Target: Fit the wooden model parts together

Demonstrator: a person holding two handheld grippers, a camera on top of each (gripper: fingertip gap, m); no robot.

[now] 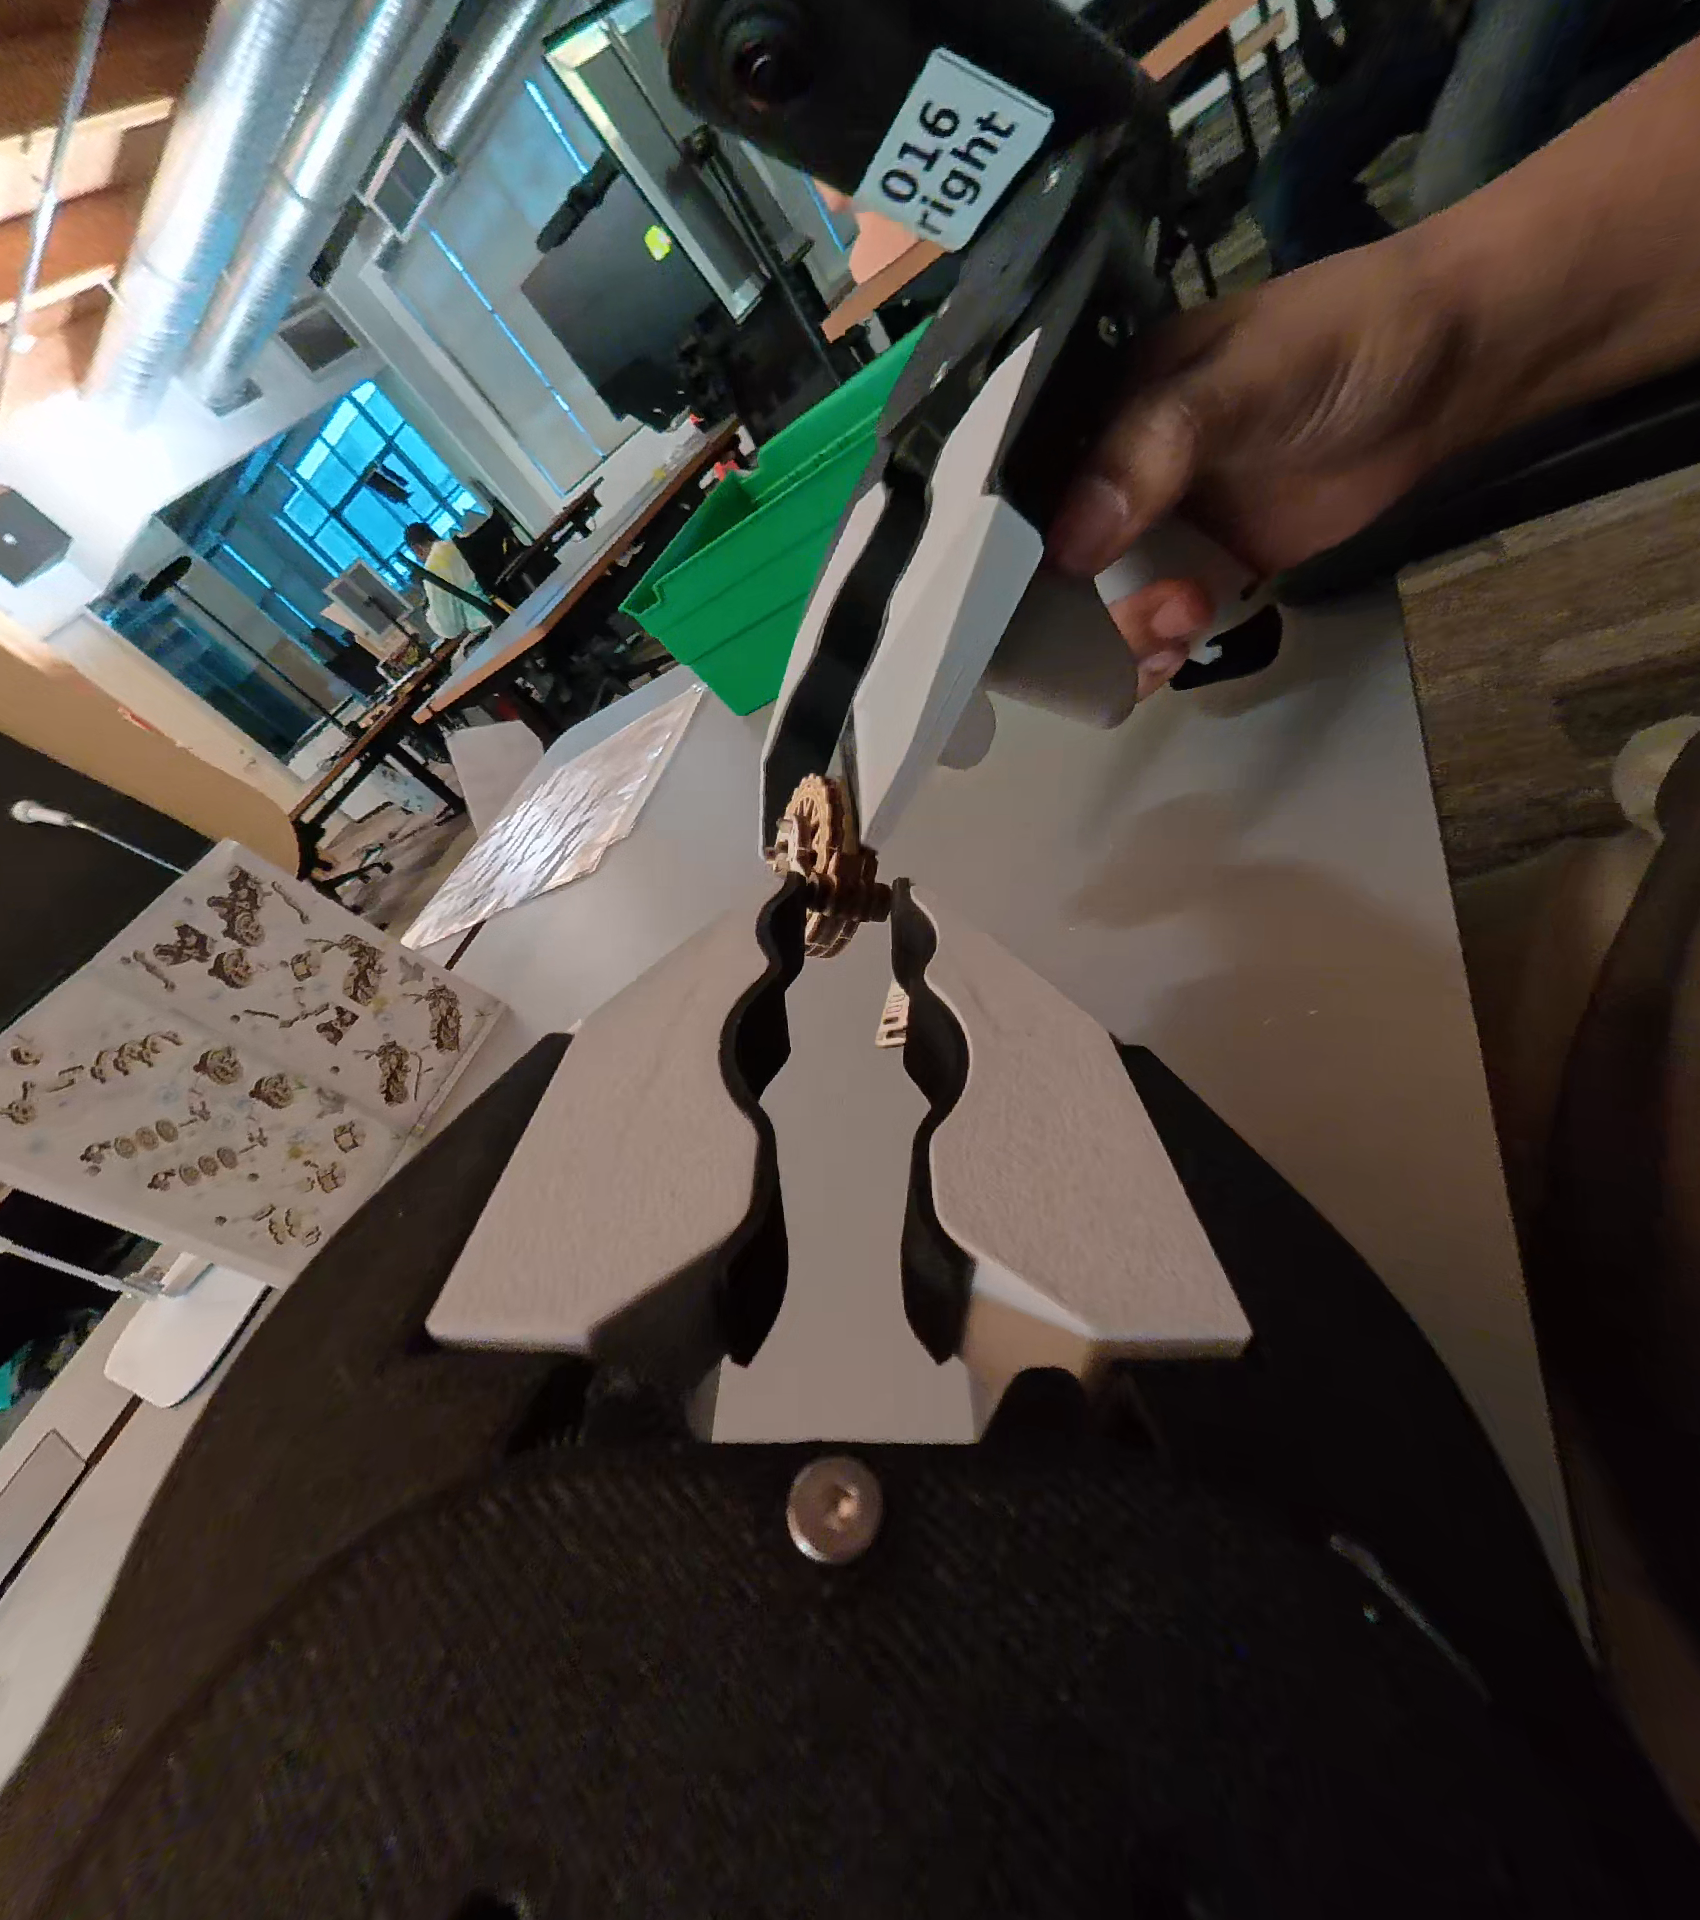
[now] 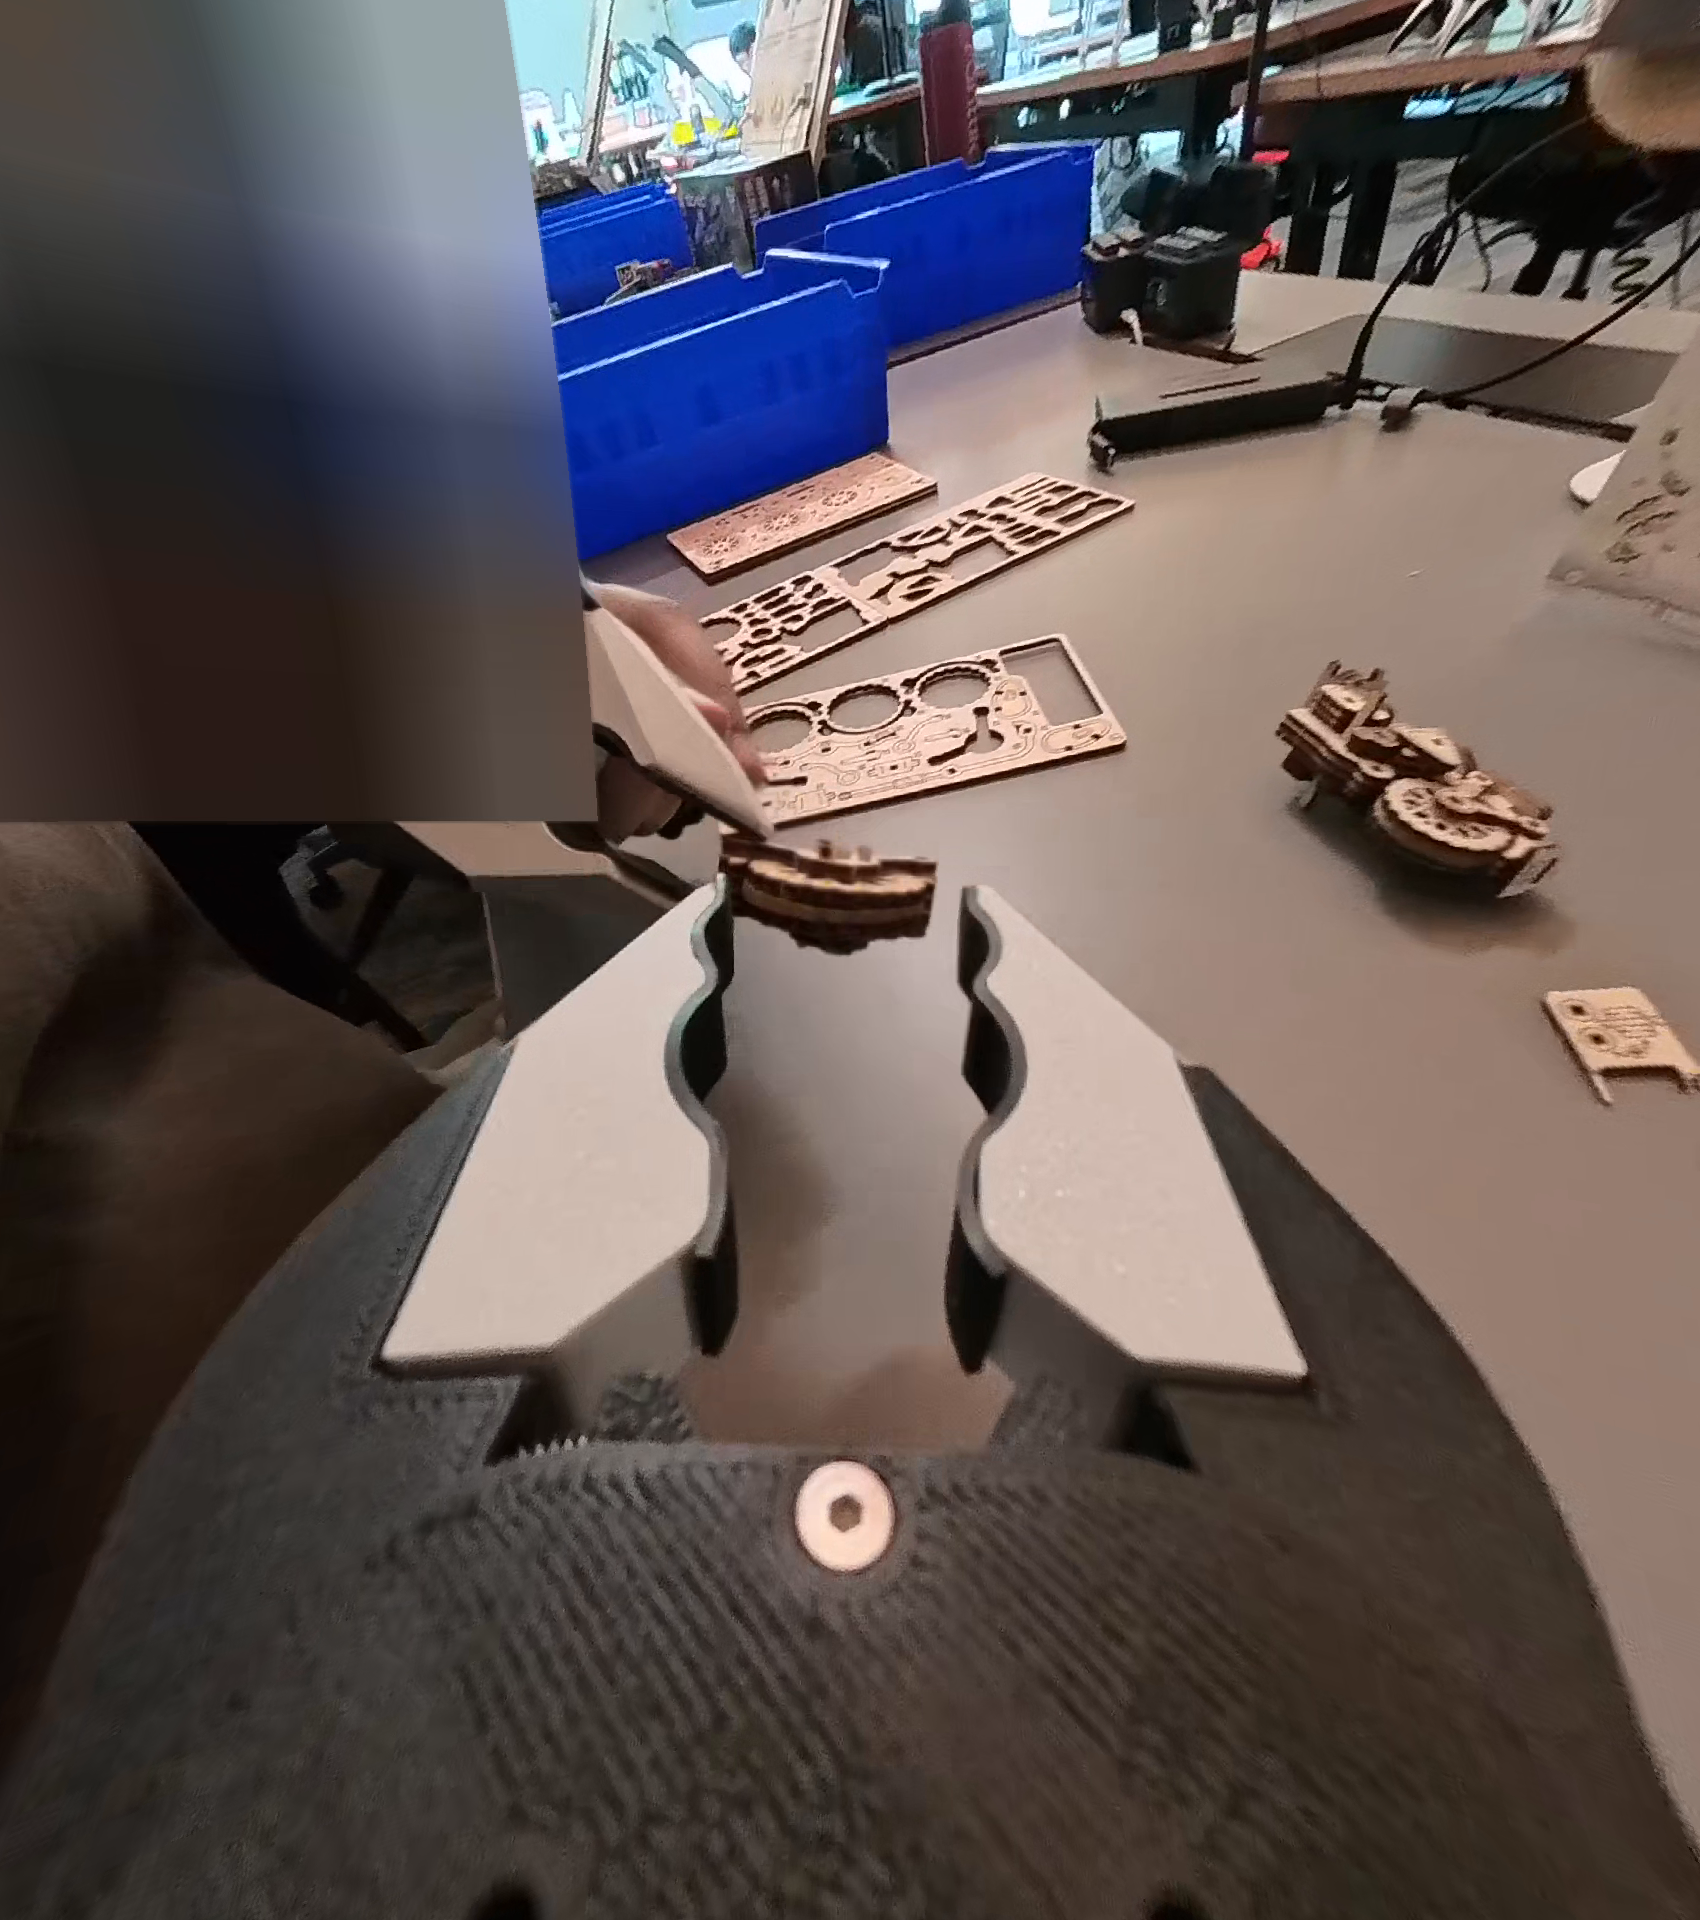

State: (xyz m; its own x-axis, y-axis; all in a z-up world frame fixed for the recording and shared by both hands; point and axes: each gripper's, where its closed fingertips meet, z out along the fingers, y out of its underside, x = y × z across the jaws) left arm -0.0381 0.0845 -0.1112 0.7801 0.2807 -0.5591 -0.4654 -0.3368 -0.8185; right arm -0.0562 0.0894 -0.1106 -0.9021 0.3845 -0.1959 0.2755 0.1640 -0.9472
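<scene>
A small wooden wheel assembly (image 1: 825,920) of stacked toothed discs on an axle hangs in the air above the grey table (image 2: 1241,987). My left gripper (image 1: 838,902) is shut on its lower discs and axle ends. My right gripper (image 2: 843,904) comes in from the opposite side. Its jaws stand apart around the wheel (image 2: 825,891), with a small gap showing at the right pad. In the left wrist view the right gripper (image 1: 818,831) reaches down from above, its tips on either side of the top disc. A partly built wooden model (image 2: 1412,790) sits on the table to the right.
A small flat wooden part (image 2: 1620,1039) lies near the model. Three laser-cut wooden sheets (image 2: 929,717) lie in front of blue bins (image 2: 721,416). An instruction sheet (image 1: 202,1060) stands at the left, with a green bin (image 1: 752,561) behind. Cables and a black device (image 2: 1220,410) are at the back. Left and right tips are no more than a few centimetres apart. My right tips are roughly 15 cm from the partly built wooden model (image 2: 1412,790).
</scene>
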